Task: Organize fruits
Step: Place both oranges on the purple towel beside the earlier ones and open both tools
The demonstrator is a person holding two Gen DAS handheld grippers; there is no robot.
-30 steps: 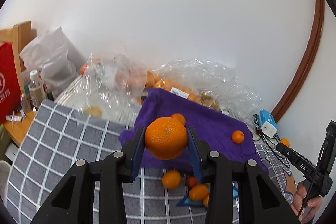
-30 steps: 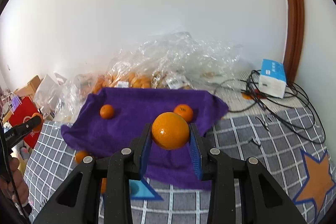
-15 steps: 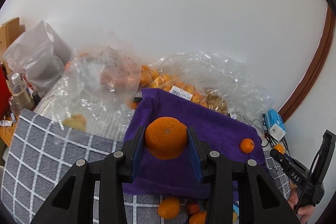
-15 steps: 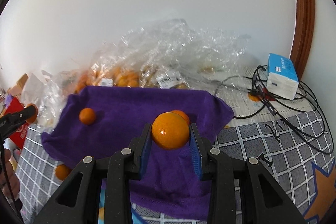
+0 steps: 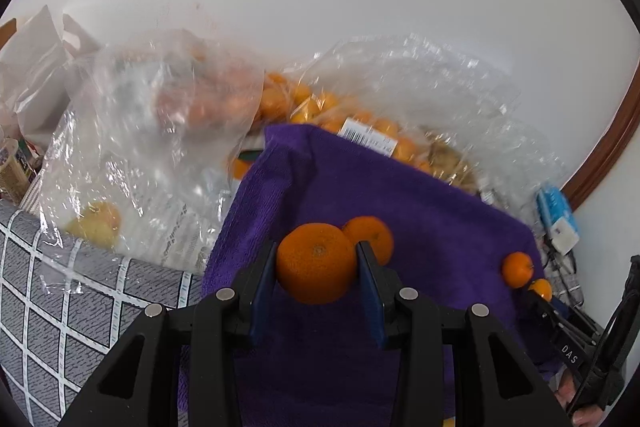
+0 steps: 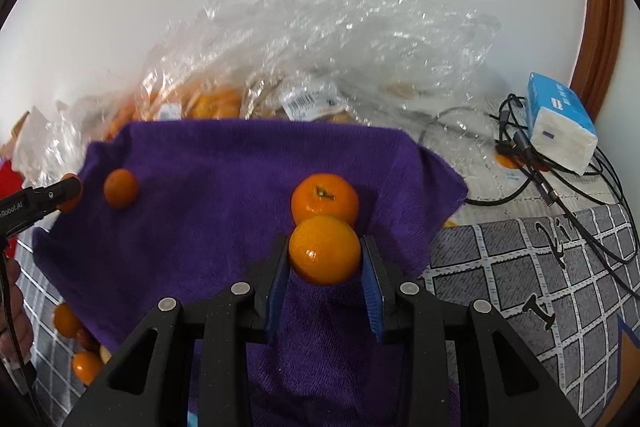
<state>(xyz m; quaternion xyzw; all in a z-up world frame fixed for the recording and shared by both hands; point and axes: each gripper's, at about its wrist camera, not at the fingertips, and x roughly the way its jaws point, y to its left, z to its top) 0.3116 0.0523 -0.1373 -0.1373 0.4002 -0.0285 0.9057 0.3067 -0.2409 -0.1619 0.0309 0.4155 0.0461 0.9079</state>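
Two oranges are held above a purple towel (image 5: 420,227), one in each handheld gripper. In the left wrist view, the left gripper (image 5: 316,269) has its blue pads pressed against both sides of a large orange (image 5: 316,261) with a pebbled skin, its stem scar facing the camera. Just behind it, a loose orange (image 5: 372,237) rests on the cloth, partly hidden by the gripped fruit. Toward the towel's right edge lies a small mandarin (image 5: 517,269), and beside it the tip of the other tool appears, an orange patch showing at its end.

In the right wrist view, the right gripper (image 6: 325,263) is likewise clamped on a smooth orange (image 6: 324,250), its pads flat against the fruit's sides. The loose orange (image 6: 325,201) sits on the towel (image 6: 208,227) directly behind it, green stem upward; whether the two fruits touch cannot be told. The small mandarin (image 6: 121,188) lies near the cloth's left edge, close to the tip of the left tool.

Beyond the towel, crumpled clear plastic bags (image 6: 340,59) holding more oranges lean against a white wall. A few small fruits (image 6: 86,367) lie on the grey checked tablecloth (image 6: 520,267) at the lower left of the right view. A blue tissue pack (image 6: 560,129) and tangled black cables (image 6: 532,167) sit at the right.
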